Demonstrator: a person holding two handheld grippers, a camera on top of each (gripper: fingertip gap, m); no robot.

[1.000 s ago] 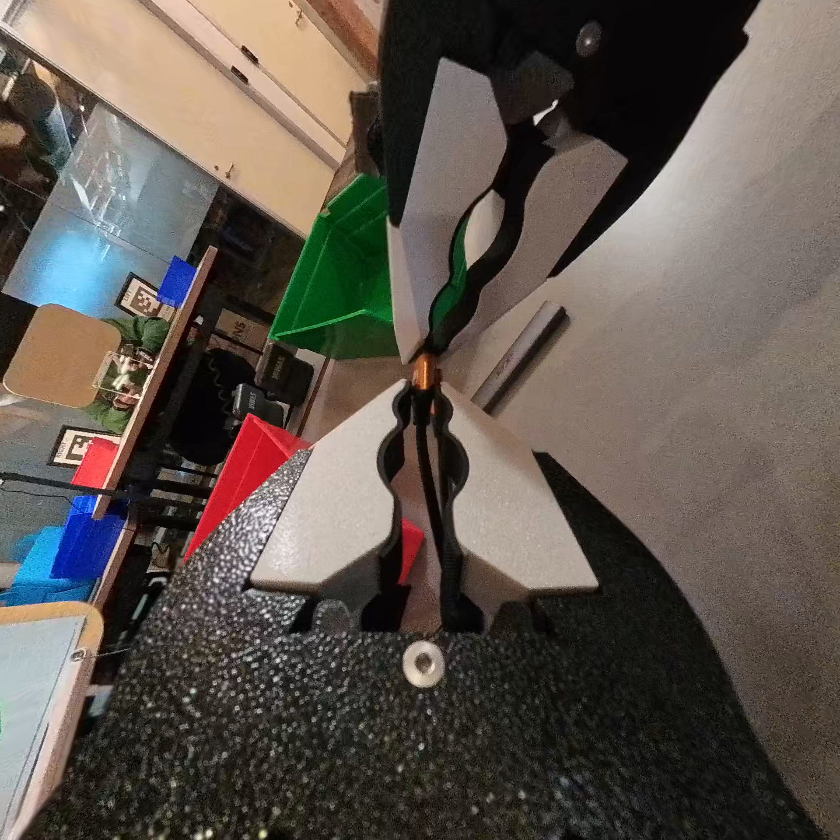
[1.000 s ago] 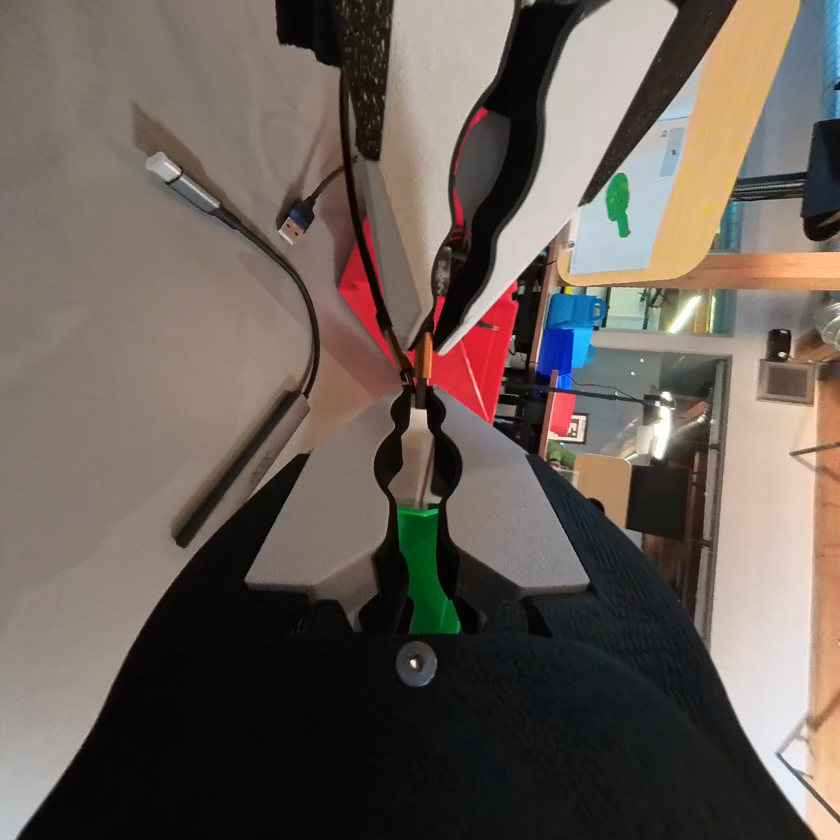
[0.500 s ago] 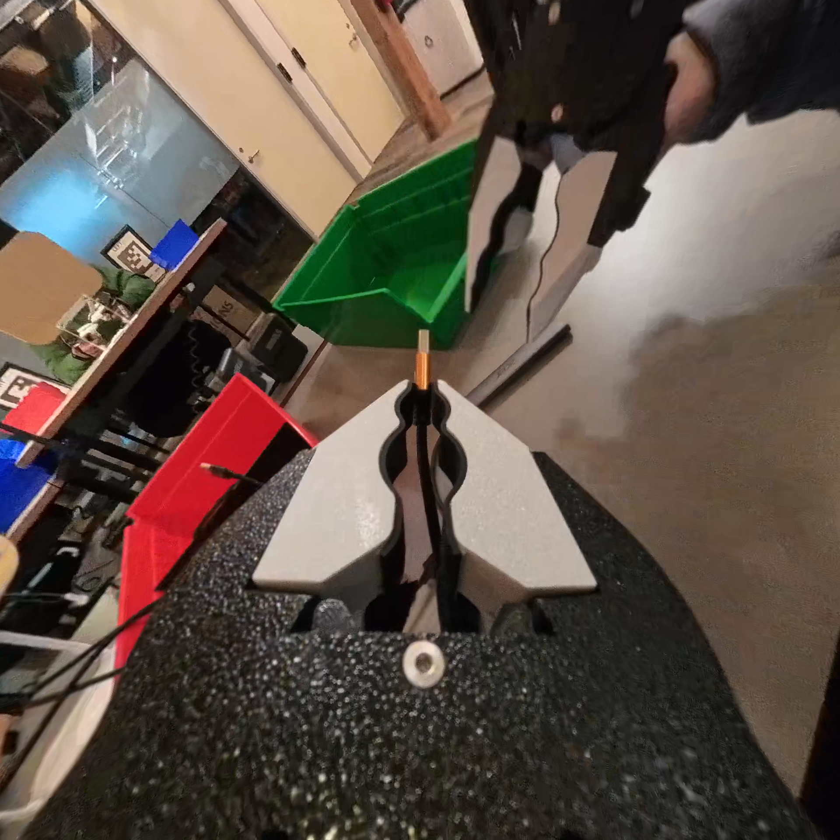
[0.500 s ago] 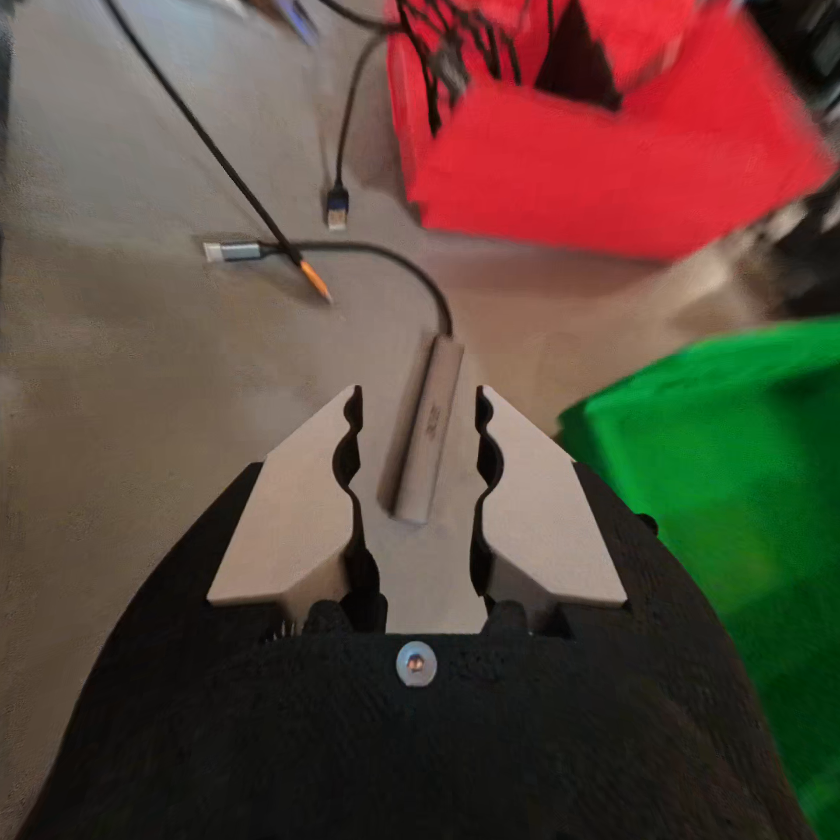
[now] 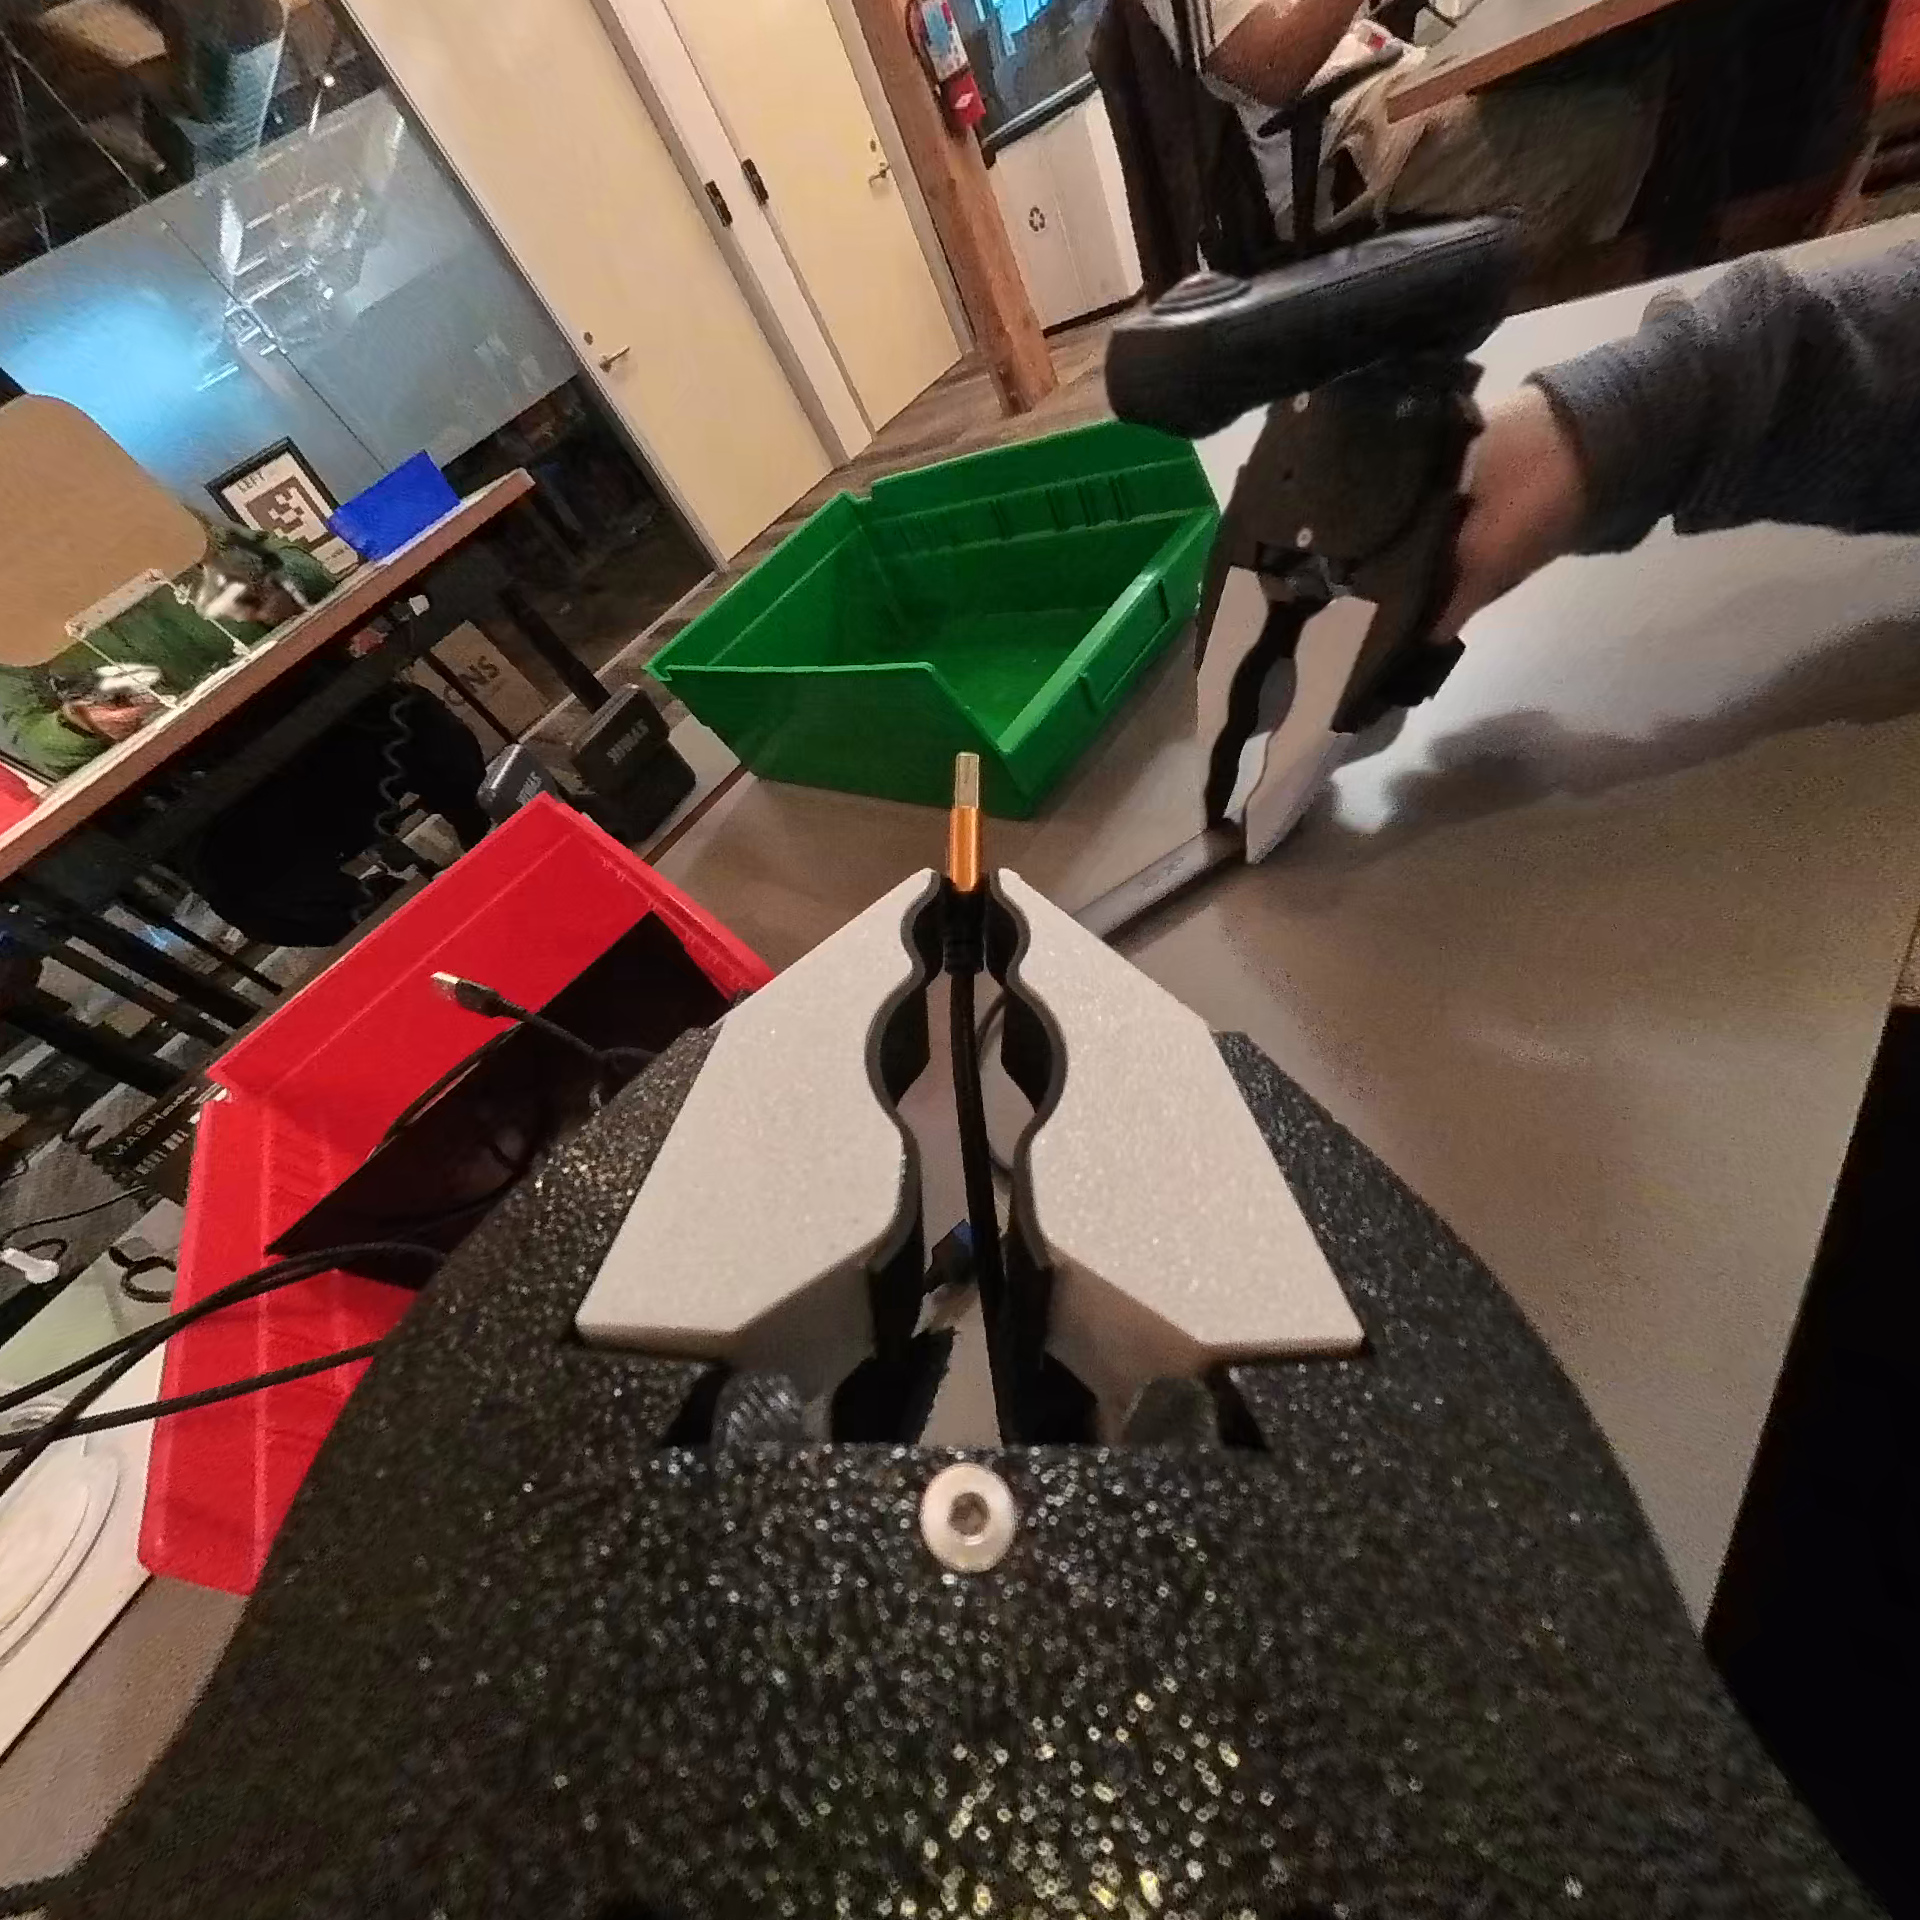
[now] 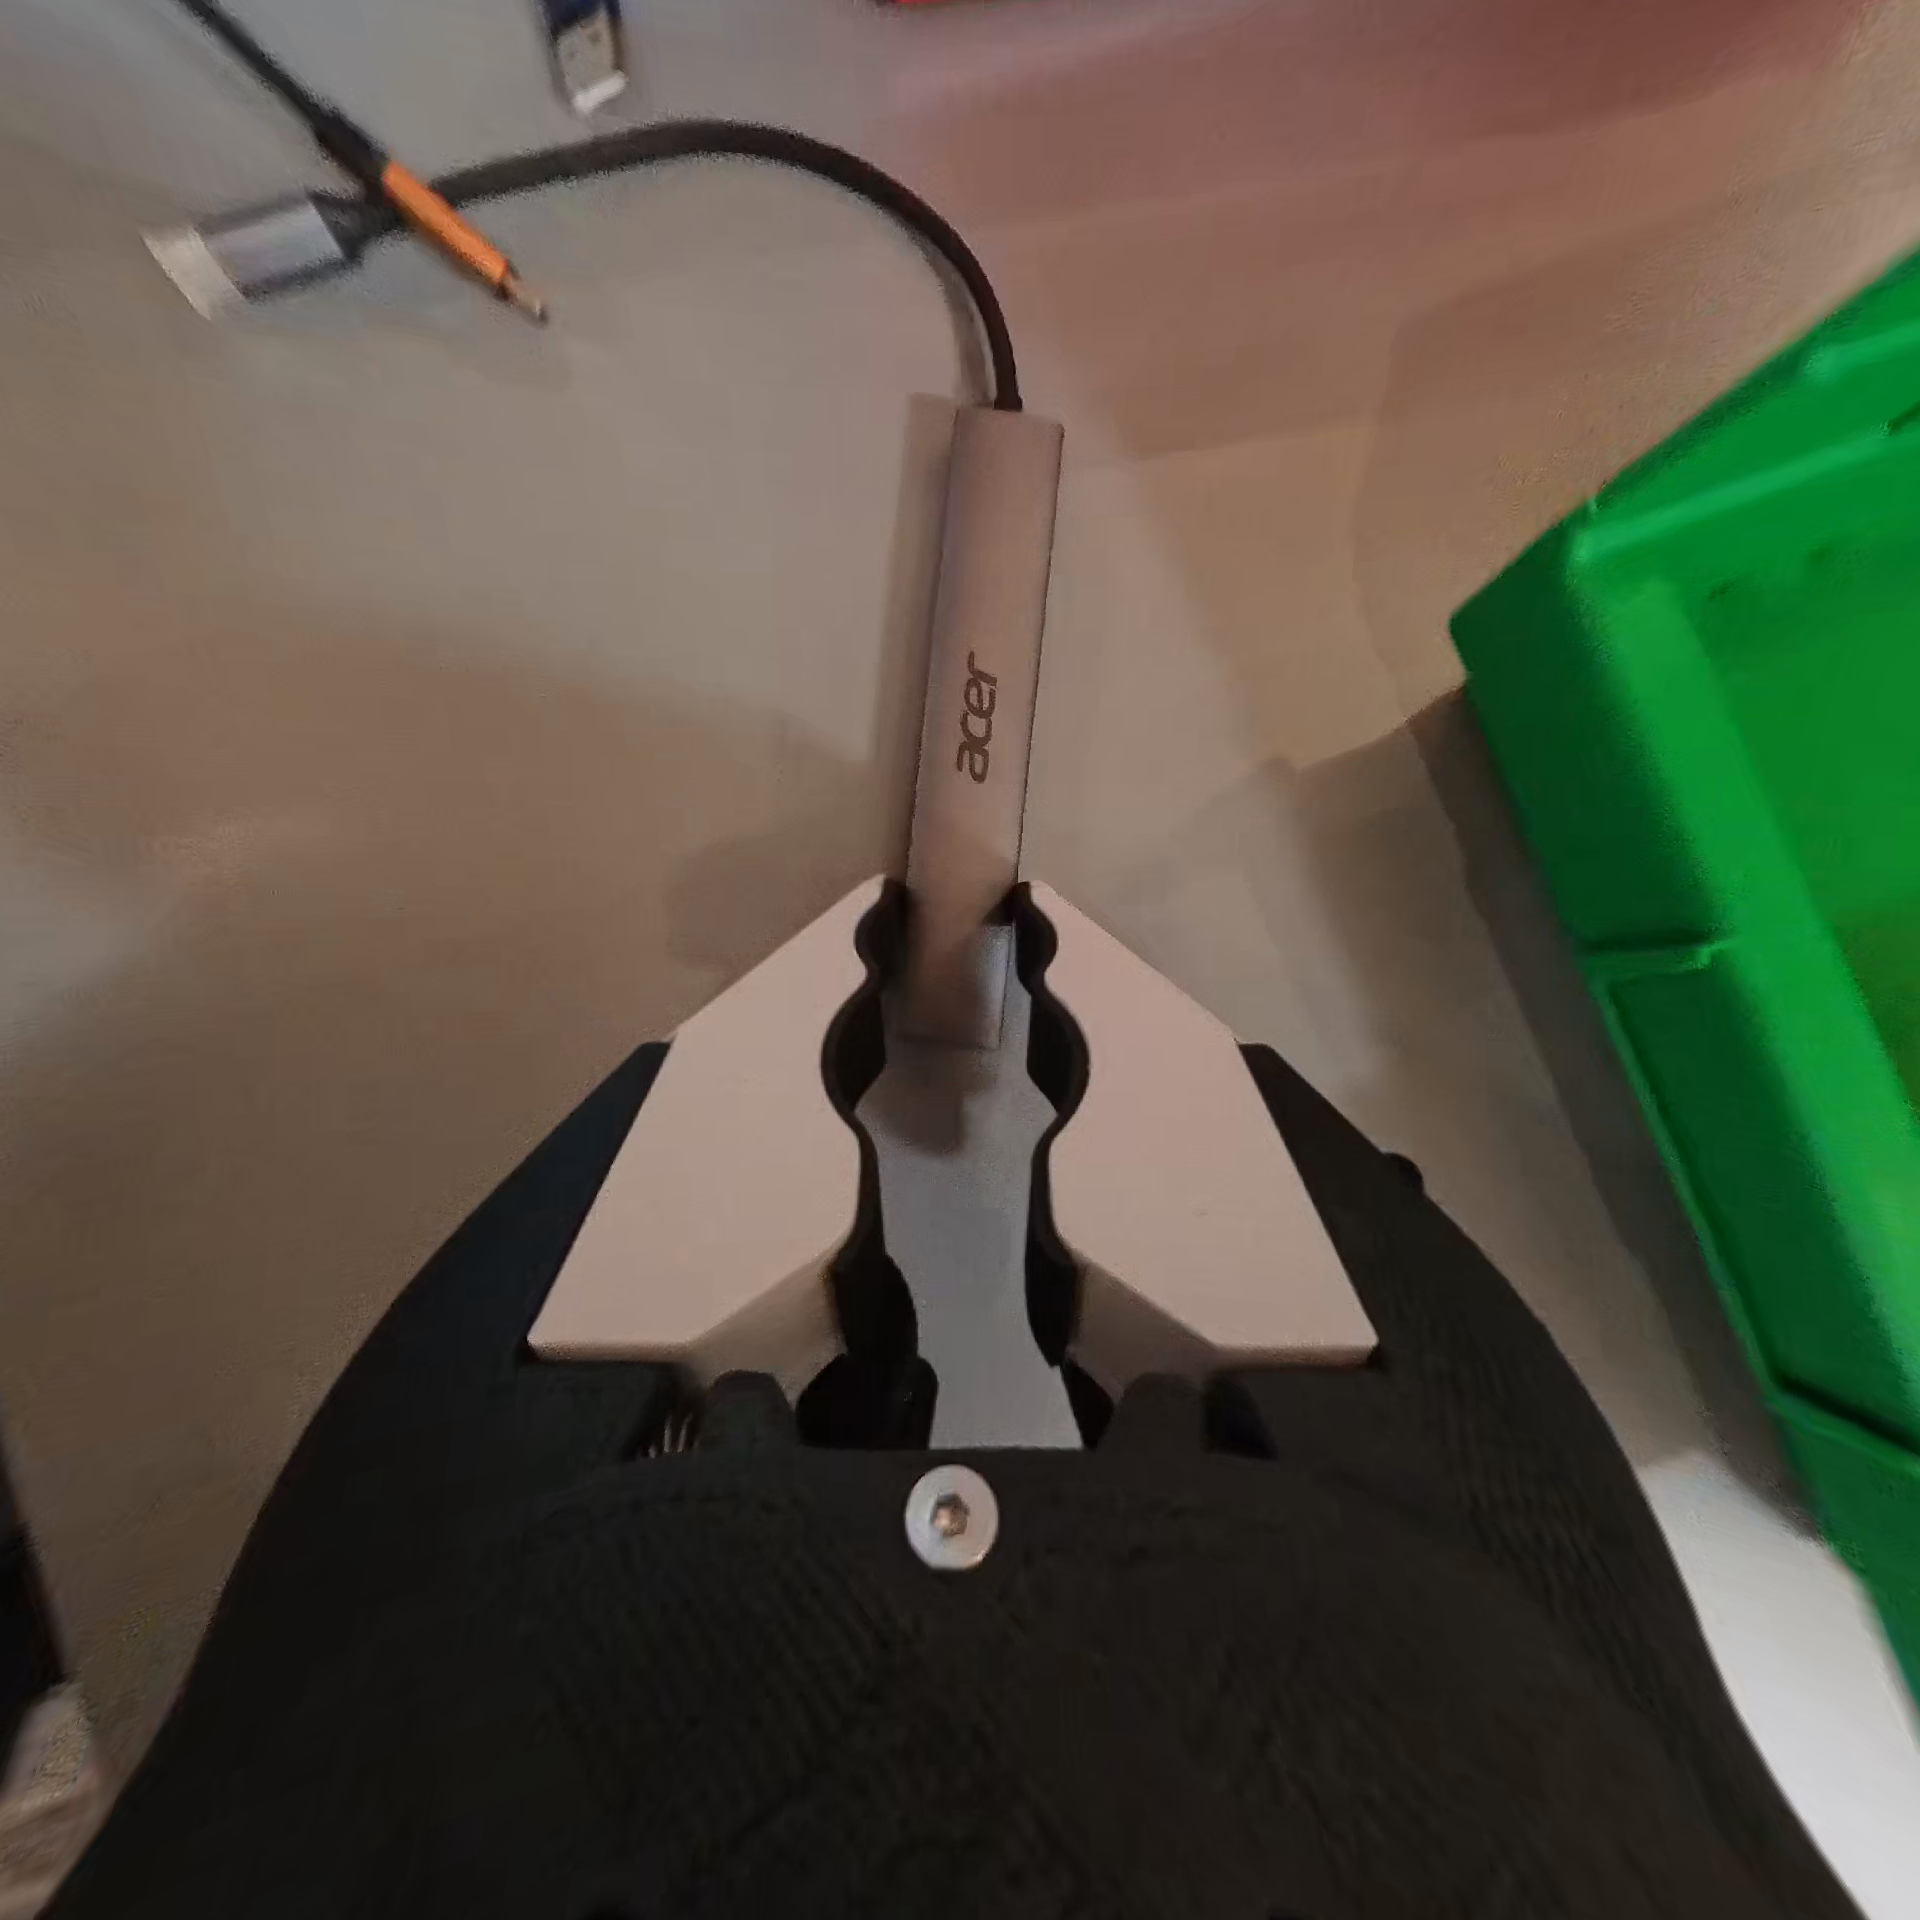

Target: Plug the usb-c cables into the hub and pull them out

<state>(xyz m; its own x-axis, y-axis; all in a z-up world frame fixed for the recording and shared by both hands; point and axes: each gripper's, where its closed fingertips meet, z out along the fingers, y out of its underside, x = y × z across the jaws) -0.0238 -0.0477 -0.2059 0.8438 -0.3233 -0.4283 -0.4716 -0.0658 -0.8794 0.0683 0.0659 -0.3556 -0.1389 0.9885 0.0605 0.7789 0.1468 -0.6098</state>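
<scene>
Left wrist view has the left tool pinched tight on a black cable, its orange plug with a bare metal tip sticking out past the fingertips toward 12 o'clock, clear of any socket. At 2 o'clock from the plug the right tool points down at the tabletop, held by a hand in a grey sleeve, its tips at the end of the hub, a slim grey bar lying flat.

Right wrist view puts the hub straight ahead at 12 o'clock, its near end set between the fingertips of the right tool, which are drawn in narrow and touch both of its long sides. The hub's own dark lead curves off from its far end toward 10 o'clock and ends in a grey plug lying on the tabletop. The orange plug crosses that grey plug in this view at 10 o'clock, well apart from the hub. A blue-tipped plug lies at 11 o'clock near the top edge.

A green bin stands beyond the hub at 12 o'clock in the left view and at 3 o'clock in the right view. A red bin with loose black cables sits at 9 o'clock of the left tool.
</scene>
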